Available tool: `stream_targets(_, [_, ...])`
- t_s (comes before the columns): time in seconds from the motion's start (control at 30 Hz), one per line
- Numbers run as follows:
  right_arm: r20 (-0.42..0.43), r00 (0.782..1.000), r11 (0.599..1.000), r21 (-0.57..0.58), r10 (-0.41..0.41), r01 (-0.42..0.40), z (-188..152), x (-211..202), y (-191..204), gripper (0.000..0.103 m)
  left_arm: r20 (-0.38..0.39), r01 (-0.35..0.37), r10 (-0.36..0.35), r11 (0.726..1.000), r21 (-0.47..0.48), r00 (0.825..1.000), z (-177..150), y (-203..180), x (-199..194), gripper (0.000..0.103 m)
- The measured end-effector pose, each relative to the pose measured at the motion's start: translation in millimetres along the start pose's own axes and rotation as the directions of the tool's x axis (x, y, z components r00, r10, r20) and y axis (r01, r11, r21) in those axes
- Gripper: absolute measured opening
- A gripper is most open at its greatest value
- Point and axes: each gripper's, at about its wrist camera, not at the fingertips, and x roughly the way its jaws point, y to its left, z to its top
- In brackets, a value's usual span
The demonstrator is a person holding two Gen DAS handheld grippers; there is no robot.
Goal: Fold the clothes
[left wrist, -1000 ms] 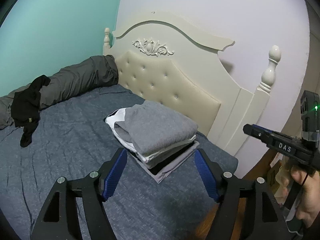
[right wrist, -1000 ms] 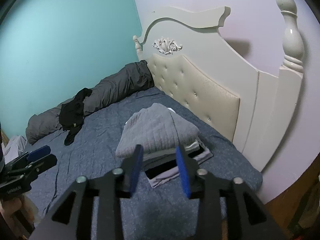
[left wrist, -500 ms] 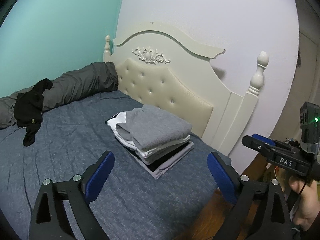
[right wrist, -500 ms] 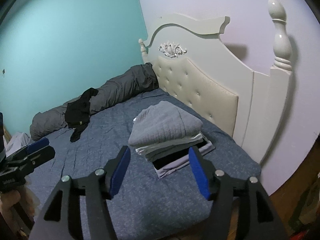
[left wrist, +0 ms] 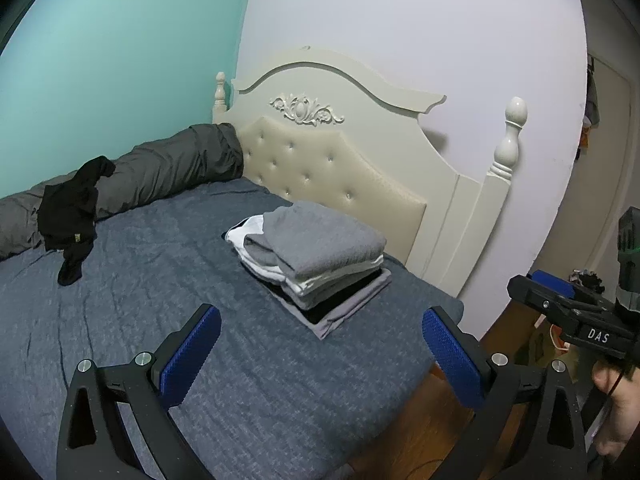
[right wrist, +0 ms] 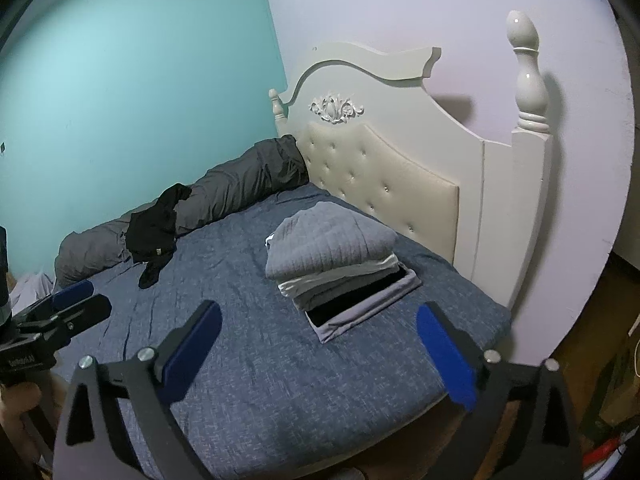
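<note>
A stack of folded clothes [left wrist: 316, 256] with a grey knit on top lies on the blue bedspread [left wrist: 160, 280] near the headboard; it also shows in the right wrist view [right wrist: 336, 260]. A crumpled black garment [left wrist: 72, 208] lies at the far left of the bed, seen too in the right wrist view [right wrist: 154, 228]. My left gripper [left wrist: 320, 340] is open and empty, held back from the stack. My right gripper [right wrist: 318, 340] is open and empty, also short of the stack.
A cream tufted headboard [left wrist: 340, 168] with a corner post [left wrist: 508, 140] stands behind the stack. A rolled dark grey duvet [left wrist: 160, 172] lies along the teal wall. The bed's corner edge [left wrist: 440, 312] drops to a wooden floor at the right.
Both grippers have pulled back from the folded stack and opened wide. The stack stays where it lay.
</note>
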Motion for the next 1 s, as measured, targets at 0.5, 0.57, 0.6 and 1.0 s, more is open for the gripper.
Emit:
stream_targets(0.5, [0.001,1.000,1.000,-0.005,0.009,-0.009,-25.5,-23.3,8.1,0.101,-0.017,0.035,-0.034,0.999,0.029,0.999,-22.6,-10.1,-15.0,0.103])
stream_targets(0.57, [0.004,1.000,1.000,-0.002,0.010,-0.010,-27.7,-26.2,6.8,0.101,-0.013,0.029,-0.029,0.999,0.031,0.999,-25.1,-10.5,-16.2,0.103])
stream_targets(0.6, [0.007,1.000,1.000,-0.001,0.007,-0.007,-29.0,-27.6,6.1,0.101,-0.011,0.025,-0.025,0.999,0.032,1.000,-26.4,-10.6,-16.8,0.103])
stream_targets(1.0, [-0.001,1.000,1.000,0.010,0.008,-0.008,-46.3,-34.5,6.3,0.101,0.003,0.004,-0.004,0.999,0.034,1.000,-38.7,-7.1,-23.2,0.103])
